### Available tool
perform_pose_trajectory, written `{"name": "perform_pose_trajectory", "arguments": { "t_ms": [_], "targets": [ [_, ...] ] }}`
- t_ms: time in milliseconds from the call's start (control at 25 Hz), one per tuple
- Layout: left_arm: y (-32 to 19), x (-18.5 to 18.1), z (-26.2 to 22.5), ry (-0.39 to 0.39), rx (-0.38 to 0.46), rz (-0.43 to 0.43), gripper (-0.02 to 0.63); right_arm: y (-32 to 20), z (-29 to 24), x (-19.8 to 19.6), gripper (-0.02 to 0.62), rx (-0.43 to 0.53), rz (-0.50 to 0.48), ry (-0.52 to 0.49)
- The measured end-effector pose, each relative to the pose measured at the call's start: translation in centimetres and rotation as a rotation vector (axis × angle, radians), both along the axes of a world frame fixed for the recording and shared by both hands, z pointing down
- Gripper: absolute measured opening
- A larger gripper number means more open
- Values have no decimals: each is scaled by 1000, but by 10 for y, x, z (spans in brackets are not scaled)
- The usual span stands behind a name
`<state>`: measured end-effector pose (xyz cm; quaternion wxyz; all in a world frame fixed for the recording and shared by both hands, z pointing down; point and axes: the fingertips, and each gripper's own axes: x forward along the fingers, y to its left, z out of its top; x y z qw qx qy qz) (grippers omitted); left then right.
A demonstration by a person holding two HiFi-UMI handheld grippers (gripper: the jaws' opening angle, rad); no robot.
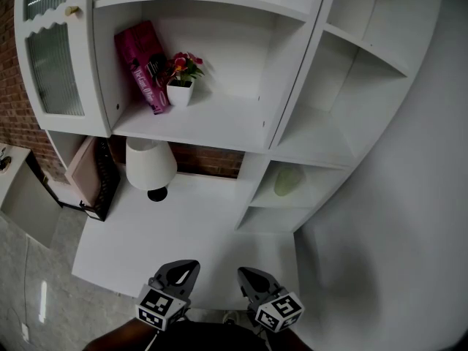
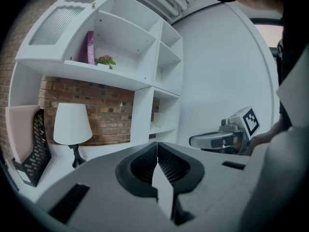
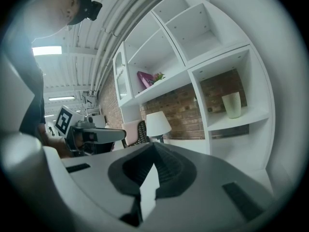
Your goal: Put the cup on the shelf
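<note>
Jaws on both the left gripper (image 1: 180,272) and the right gripper (image 1: 249,277) are closed and hold nothing. The two hang side by side at the near edge of the white bench (image 1: 191,229). The pale green cup (image 1: 287,181) stands upright in a low cubby of the shelf (image 1: 319,161), right of the lamp (image 1: 150,165) and well apart from both grippers. It seems to be on the shelf already. If it must go to another level, the right gripper is closer. It should open wide before entering, go in level under the board above, grip the cup around its middle and lift only slightly.
</note>
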<state>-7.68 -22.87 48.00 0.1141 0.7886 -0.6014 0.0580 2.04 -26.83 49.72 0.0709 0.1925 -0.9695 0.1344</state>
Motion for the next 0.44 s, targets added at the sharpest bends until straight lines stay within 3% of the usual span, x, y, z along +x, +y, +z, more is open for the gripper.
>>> {"name": "perform_pose_trajectory", "arguments": {
  "t_ms": [440],
  "targets": [
    [-5,2,-1,-5,0,0,6,-5,-3,3,5,5,-1,14]
  ]
}}
